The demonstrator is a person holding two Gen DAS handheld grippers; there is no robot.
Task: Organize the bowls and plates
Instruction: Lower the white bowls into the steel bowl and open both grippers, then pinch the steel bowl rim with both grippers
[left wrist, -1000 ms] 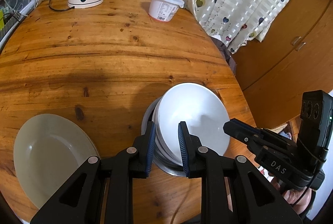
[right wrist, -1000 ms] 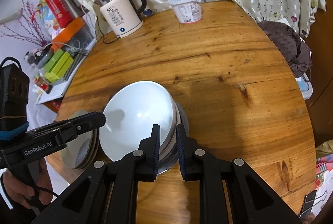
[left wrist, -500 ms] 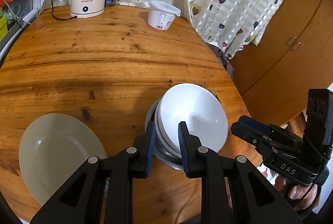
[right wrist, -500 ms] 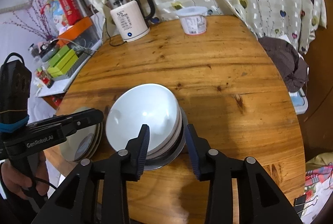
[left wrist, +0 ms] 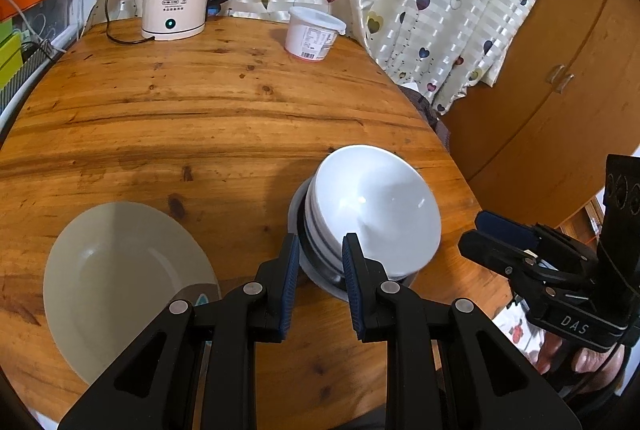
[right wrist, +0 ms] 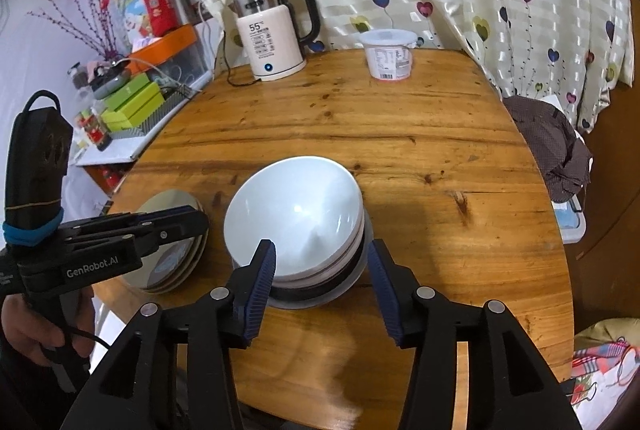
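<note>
Two claws flank the bowl stack (right wrist: 296,218): right claw (right wrist: 322,270) just widened, empty; left claw (left wrist: 320,262) narrow, empty.

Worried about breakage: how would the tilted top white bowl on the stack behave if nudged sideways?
The glossy white top bowl sits tilted on the nested bowl stack, so it would probably slide or rock. It looks like glazed ceramic: likely slippery, rigid and chip-prone.
</note>
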